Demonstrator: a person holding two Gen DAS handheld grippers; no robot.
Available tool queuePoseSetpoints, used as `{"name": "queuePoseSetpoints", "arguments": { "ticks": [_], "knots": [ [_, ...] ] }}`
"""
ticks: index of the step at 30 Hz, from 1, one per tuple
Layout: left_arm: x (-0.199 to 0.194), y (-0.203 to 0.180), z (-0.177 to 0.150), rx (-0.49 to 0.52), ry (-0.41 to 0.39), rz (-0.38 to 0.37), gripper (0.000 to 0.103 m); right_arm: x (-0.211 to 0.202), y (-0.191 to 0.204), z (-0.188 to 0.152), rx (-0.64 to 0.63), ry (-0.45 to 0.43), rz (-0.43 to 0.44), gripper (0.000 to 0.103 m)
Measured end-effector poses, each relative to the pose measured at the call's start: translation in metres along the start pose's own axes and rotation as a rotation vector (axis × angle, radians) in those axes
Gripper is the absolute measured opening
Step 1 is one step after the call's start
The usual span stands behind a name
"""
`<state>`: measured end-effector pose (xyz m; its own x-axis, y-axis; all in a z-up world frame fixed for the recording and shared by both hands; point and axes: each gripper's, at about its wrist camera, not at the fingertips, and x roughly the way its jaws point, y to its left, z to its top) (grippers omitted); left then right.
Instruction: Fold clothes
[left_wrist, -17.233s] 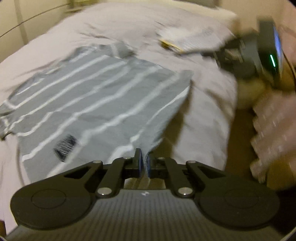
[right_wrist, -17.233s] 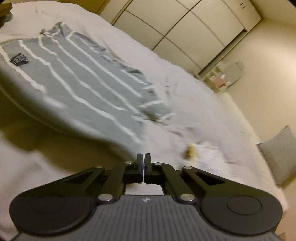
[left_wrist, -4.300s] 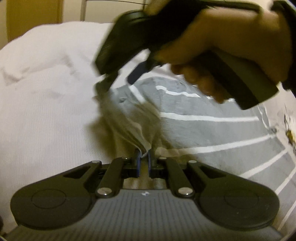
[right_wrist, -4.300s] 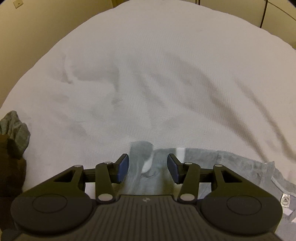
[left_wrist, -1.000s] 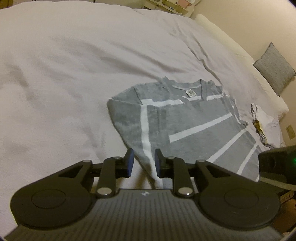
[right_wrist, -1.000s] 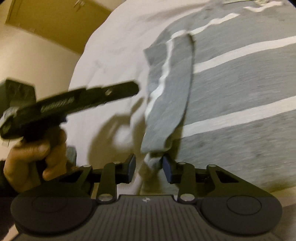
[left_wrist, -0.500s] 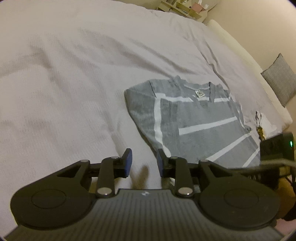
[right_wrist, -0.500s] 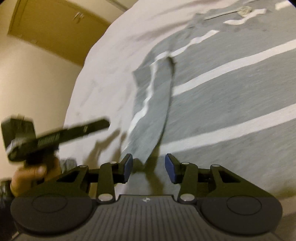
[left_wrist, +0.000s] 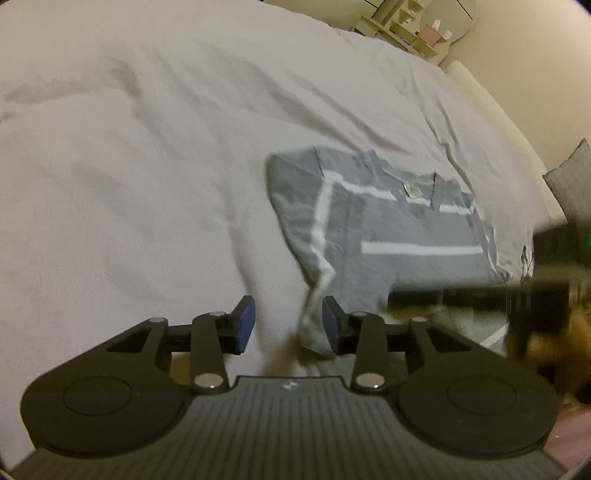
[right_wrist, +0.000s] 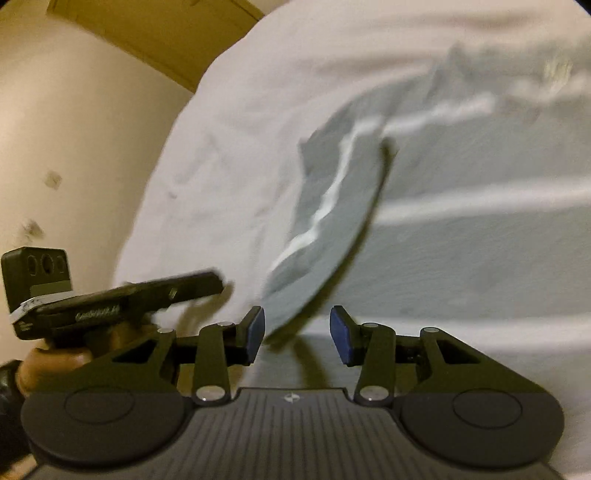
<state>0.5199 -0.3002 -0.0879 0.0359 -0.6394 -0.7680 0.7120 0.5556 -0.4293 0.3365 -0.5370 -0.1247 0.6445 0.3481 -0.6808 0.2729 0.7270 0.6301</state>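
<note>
Nearest the lens, the left gripper (left_wrist: 288, 325) hangs over the bed with its jaws opening, the blue pads apart. The tip of a folded-in sleeve (left_wrist: 314, 328) of the grey striped shirt (left_wrist: 399, 229) lies loose in the gap, close to the right-hand pad and pressed by neither. Just ahead of the tool and a little to its right, the shirt lies flat on the white bedspread (left_wrist: 129, 166), collar at its far end. The right gripper (right_wrist: 297, 330) stands half open, its pads clear of the cloth; the sleeve's tip reaches toward the gap from just beyond. Left of it, a hand (right_wrist: 55, 356) grips the other tool. Farther off, a grey cushion (left_wrist: 569, 177) sits at the bed's right edge and pale shelves (left_wrist: 410, 22) stand against the wall.
</note>
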Motion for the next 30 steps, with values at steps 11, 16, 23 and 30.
{"name": "queuePoseSetpoints", "arguments": {
  "ticks": [11,16,23,30],
  "knots": [
    [0.014,-0.027,-0.039,-0.099,-0.062,0.071,0.02,0.057,0.02,0.123,-0.465,0.17,-0.059,0.044],
    [0.011,-0.032,-0.051,-0.138,-0.096,0.082,0.018,0.084,0.037,0.136,-0.592,0.301,-0.091,0.033],
    [-0.003,-0.037,-0.06,-0.154,-0.173,0.085,0.019,0.098,0.055,0.149,-0.661,0.33,-0.082,0.0],
    [-0.001,-0.029,-0.047,-0.189,-0.206,0.078,0.022,0.106,0.062,0.16,-0.681,0.315,-0.065,0.0]
  ]
}}
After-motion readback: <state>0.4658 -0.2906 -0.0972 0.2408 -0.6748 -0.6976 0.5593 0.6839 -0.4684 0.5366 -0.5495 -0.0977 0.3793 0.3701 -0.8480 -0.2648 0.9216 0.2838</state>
